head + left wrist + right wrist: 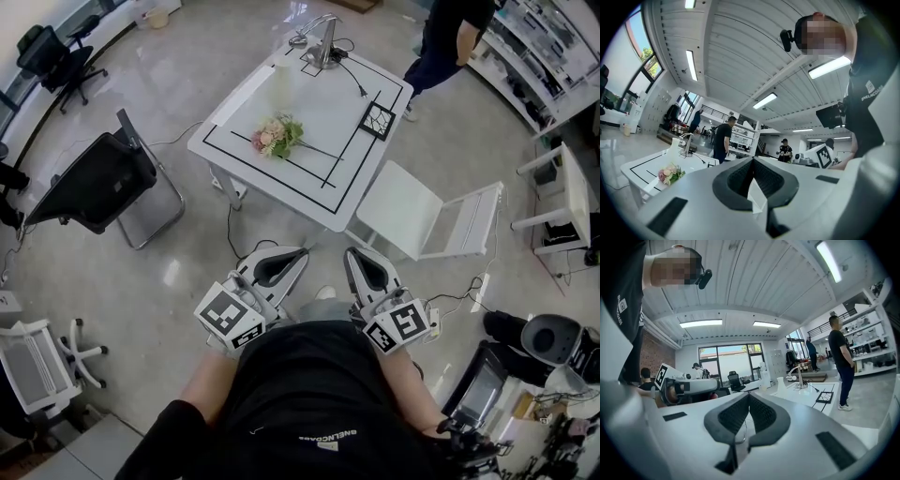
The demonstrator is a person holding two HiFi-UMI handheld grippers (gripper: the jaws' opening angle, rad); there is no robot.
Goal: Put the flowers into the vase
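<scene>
Glossy grey floor all round, black chair (pixel 94 183) out on the left, and on the white table (pixel 319 103) the flowers (pixel 278 137) lie in its left half, apart from the pale vase (pixel 280 77) up by the far left edge. Down below the table's near corner, left gripper (pixel 300 251) and right gripper (pixel 351 251) sit side by side, fingers pressed together on nothing. White chair (pixel 422 220) stands at the table's right edge.
</scene>
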